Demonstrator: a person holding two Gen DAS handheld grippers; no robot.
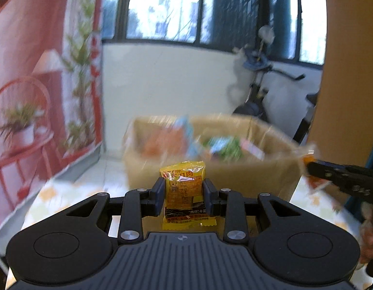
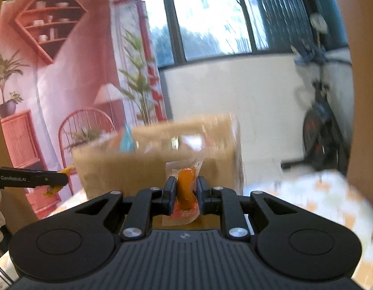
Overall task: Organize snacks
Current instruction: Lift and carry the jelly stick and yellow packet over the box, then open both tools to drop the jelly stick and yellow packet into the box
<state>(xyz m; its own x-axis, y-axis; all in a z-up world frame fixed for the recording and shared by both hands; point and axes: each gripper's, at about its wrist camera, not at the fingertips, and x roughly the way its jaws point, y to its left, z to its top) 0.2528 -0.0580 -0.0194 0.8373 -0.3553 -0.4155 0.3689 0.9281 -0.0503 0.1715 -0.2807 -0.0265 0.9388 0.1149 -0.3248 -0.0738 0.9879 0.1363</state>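
My left tool [image 1: 184, 197] is clamped on a yellow packet [image 1: 185, 188], held upright between the pads. My right tool [image 2: 185, 193] is clamped on a clear sachet [image 2: 185, 191] with orange filling, also upright. Ahead of both stands the cardboard box [image 1: 246, 176], open-topped, with blurred snacks [image 1: 198, 143] inside. The box rests on the patterned counter [image 2: 319, 193]. Both packets are outside the box.

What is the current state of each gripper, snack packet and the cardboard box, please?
Left gripper: shut on the yellow foil snack packet.
Right gripper: shut on the clear packet with an orange snack.
Yellow foil snack packet: held upright, off the table.
Clear packet: held upright.
Brown cardboard box: open-topped, holding several snack packets.
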